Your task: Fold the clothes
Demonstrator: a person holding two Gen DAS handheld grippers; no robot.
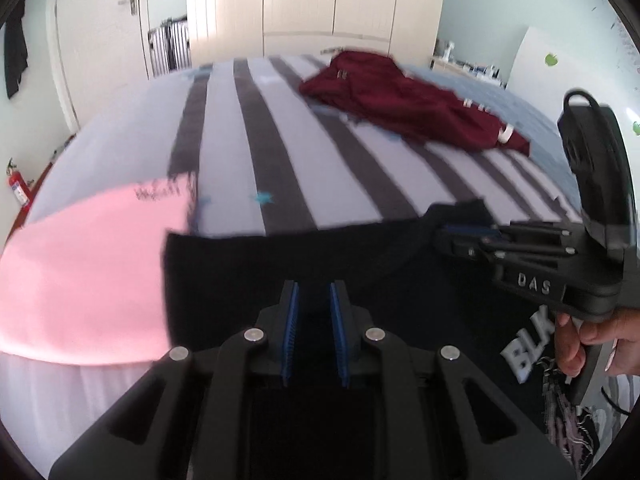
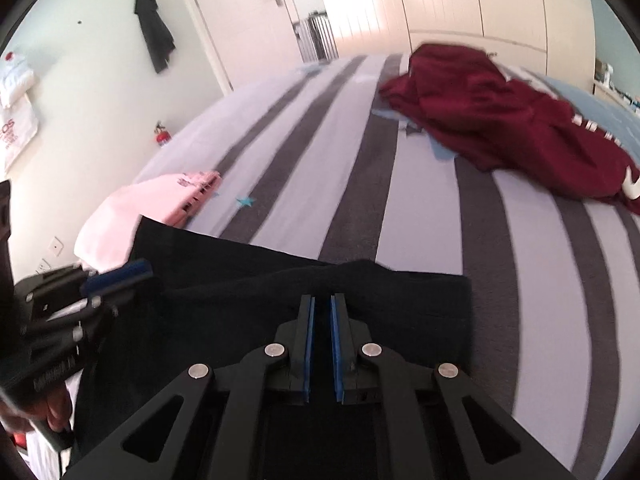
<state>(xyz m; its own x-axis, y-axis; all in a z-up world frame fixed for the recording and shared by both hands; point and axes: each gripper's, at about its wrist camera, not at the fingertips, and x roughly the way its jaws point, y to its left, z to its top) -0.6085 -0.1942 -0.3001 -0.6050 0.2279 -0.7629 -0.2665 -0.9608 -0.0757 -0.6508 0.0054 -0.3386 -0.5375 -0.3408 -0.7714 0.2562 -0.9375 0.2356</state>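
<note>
Here a bed with a grey-and-white striped cover (image 2: 420,208) fills a room of cream wardrobe doors (image 1: 320,0) and pale walls. A black printed T-shirt (image 2: 280,300) lies at the near edge, beside a folded pink garment (image 1: 88,272); a crumpled maroon garment (image 1: 400,100) lies farther back. The left gripper (image 1: 314,292) and right gripper (image 2: 322,304) each pinch black cloth.
</note>
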